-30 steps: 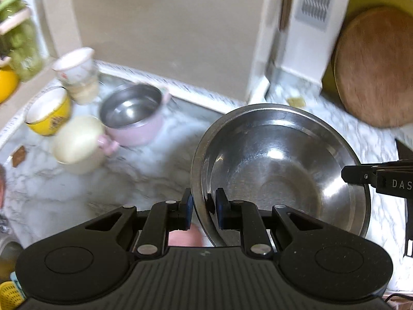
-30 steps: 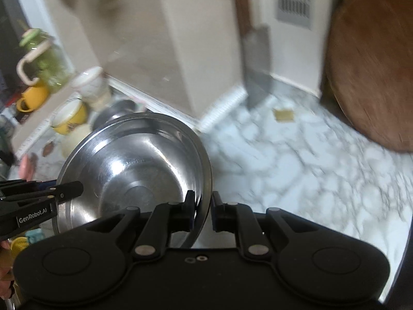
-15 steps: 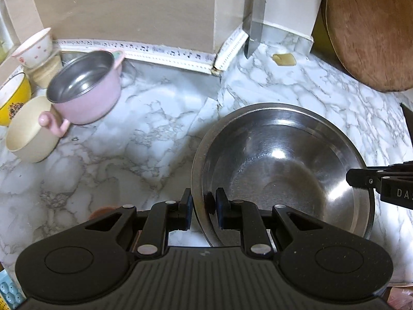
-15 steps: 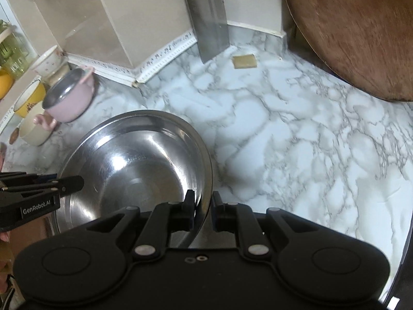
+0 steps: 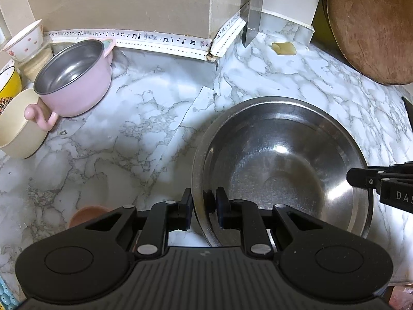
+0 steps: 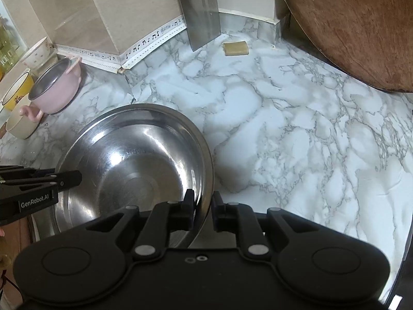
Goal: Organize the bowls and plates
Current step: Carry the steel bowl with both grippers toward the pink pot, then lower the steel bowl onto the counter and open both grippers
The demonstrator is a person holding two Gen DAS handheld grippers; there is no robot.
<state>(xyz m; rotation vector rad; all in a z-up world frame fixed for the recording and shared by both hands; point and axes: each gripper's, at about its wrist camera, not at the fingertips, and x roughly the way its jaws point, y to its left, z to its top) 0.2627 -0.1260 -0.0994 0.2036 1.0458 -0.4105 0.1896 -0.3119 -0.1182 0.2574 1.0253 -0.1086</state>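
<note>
A large steel bowl point(image 5: 281, 165) is held over the marble counter point(image 5: 124, 129) by both grippers. My left gripper point(image 5: 204, 206) is shut on its left rim. My right gripper point(image 6: 202, 206) is shut on its right rim; the bowl point(image 6: 134, 160) fills the left of the right wrist view. Each gripper shows in the other's view, the right one point(image 5: 382, 183) and the left one point(image 6: 38, 183). A pink pot point(image 5: 73, 77), a cream cup point(image 5: 18, 126), a yellow bowl point(image 5: 7, 82) and a white bowl point(image 5: 23, 41) stand at the far left.
A round wooden board point(image 6: 356, 25) leans at the back right. A cleaver blade point(image 6: 201, 13) stands against the back wall. A small tan block point(image 6: 235, 47) lies near it. A pink object point(image 5: 87, 214) lies under my left gripper.
Both grippers have carried the bowl forward and down toward the counter. The view has tilted down, so the pink pot and cups now sit farther left.
</note>
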